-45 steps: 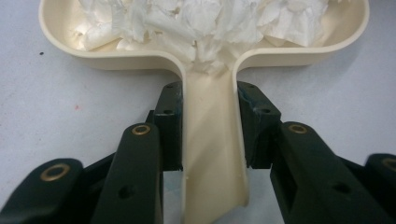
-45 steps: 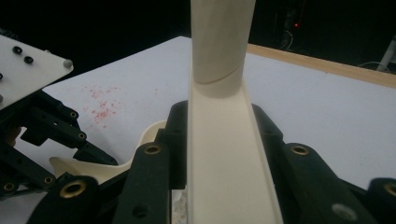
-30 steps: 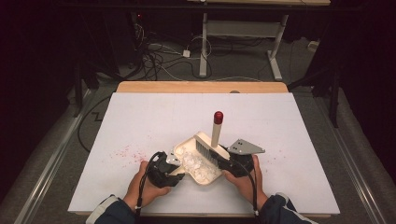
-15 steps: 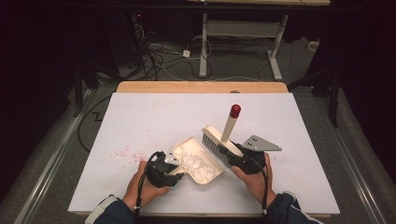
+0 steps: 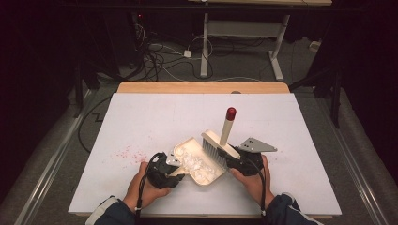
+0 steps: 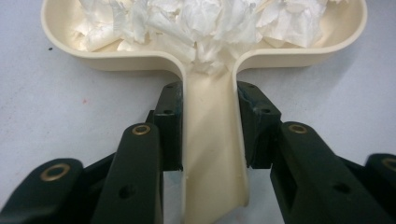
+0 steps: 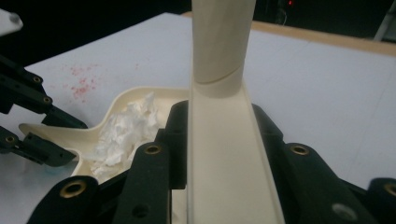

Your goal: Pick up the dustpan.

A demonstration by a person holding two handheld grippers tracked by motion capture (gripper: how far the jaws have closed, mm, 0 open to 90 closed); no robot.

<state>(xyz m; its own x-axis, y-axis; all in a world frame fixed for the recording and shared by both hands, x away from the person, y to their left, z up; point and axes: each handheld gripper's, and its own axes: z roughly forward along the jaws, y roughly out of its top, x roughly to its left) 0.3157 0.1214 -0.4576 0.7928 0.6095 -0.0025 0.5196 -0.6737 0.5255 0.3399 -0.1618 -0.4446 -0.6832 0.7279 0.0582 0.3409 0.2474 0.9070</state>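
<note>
High view: on the white table (image 5: 141, 117), near its front edge, a cream dustpan (image 5: 197, 161) heaped with white paper scraps (image 5: 197, 164), its handle pointing front-left into the left gripper (image 5: 171, 168), held by the left hand (image 5: 145, 185). Just right of the pan, a brush (image 5: 220, 143) with its bristles at the pan's right rim and its red-tipped handle rising up and away, gripped low by the right gripper (image 5: 232, 159) in the right hand (image 5: 251, 180), a grey plate on top. Left of the pan, faint red specks (image 5: 123, 152) scattered on the table. Left gripper view: both black jaws pressed against the sides of the dustpan (image 6: 205, 51) handle, clamped on it by the left gripper (image 6: 210, 126); pan flat on the table (image 6: 56, 107), scraps (image 6: 210, 18) piled up to the handle's root. Right gripper view: right gripper (image 7: 217, 135) closed around the flat cream stem of the brush (image 7: 222, 88), jaws tight on either side, round handle running upward out of frame; behind and to the left, the dustpan (image 7: 126, 100) with scraps (image 7: 123, 133), the left gripper (image 7: 28, 116) at the far left, red specks (image 7: 84, 81) beyond on the table (image 7: 327, 93).
</note>
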